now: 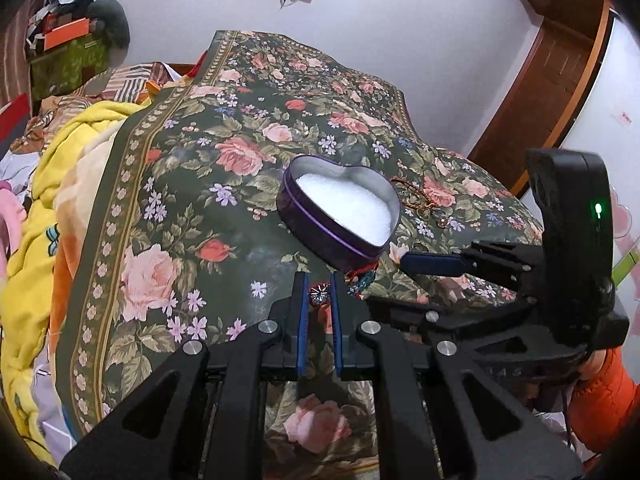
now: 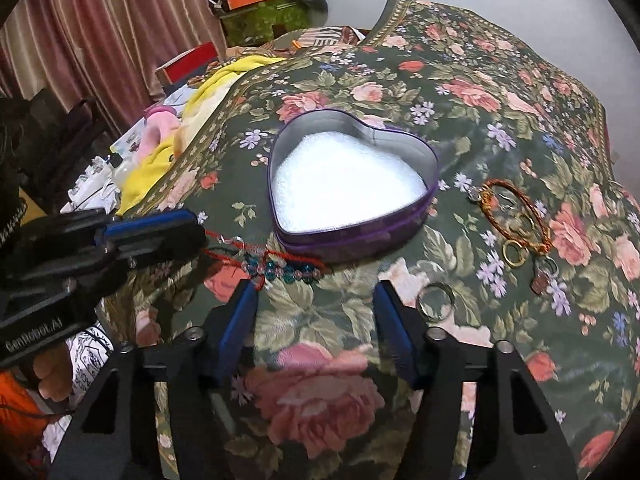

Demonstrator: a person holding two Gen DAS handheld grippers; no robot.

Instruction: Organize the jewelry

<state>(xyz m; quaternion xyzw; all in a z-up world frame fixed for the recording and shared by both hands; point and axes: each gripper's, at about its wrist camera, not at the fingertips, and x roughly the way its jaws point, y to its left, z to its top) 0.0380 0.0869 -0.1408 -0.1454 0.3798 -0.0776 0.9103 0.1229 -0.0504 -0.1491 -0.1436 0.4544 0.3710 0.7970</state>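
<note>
Left-wrist view shows the left tongs pinching a sparkly ring near the heart tin on the floral cloth, while the right tongs stand spread, empty.

Left gripper pinching small sparkly silver trinket, jaws nearly together. Heart-shaped purple tin sitting open at one o'clock from it, white padding showing inside. Right gripper poking in from three o'clock, fingertip just beside tin's point. Beaded red bracelet lying between them on floral cloth. Orange cord bracelet lying beyond tin at two o'clock.
</note>
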